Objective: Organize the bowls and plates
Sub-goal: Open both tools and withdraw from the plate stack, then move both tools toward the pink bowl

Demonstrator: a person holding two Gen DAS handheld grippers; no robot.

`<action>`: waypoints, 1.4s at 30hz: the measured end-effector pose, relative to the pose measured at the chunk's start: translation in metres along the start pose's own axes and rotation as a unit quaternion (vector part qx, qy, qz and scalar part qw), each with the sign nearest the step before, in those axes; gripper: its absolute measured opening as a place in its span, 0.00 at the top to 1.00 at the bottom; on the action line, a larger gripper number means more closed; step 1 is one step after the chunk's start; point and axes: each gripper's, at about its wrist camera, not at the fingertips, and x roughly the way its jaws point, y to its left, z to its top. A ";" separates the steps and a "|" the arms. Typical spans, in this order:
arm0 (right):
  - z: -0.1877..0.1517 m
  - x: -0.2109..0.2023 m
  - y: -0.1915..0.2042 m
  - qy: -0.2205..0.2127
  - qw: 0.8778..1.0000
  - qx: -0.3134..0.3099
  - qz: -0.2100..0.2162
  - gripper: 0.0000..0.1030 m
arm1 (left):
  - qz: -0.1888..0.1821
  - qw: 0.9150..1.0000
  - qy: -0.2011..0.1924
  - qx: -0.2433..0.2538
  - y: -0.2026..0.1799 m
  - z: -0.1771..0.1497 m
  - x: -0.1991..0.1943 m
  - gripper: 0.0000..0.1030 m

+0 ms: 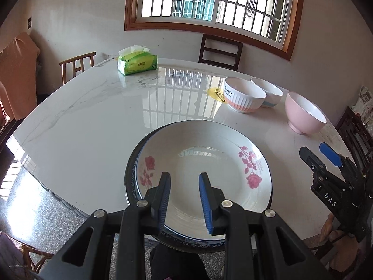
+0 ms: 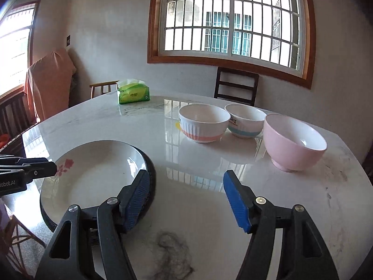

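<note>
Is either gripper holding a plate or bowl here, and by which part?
Nothing is held. The left gripper hovers open over the rose plate; the right gripper is open above bare table.

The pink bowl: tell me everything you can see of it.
The pink bowl is plain pale pink outside and white inside, glossy like glazed ceramic or melamine, with a round rim and a small foot ring. It stands upright and empty on the marble-look table, nearest of three bowls, toward the table's right edge. It stands close beside the blue-banded bowl, whose edge it partly hides in the right wrist view; contact cannot be told. No gripper touches it.
</note>
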 end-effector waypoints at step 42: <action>-0.052 0.050 -0.279 0.052 0.917 0.395 0.025 0.22 | -0.019 0.982 -0.018 0.188 -0.216 0.035 0.073 0.75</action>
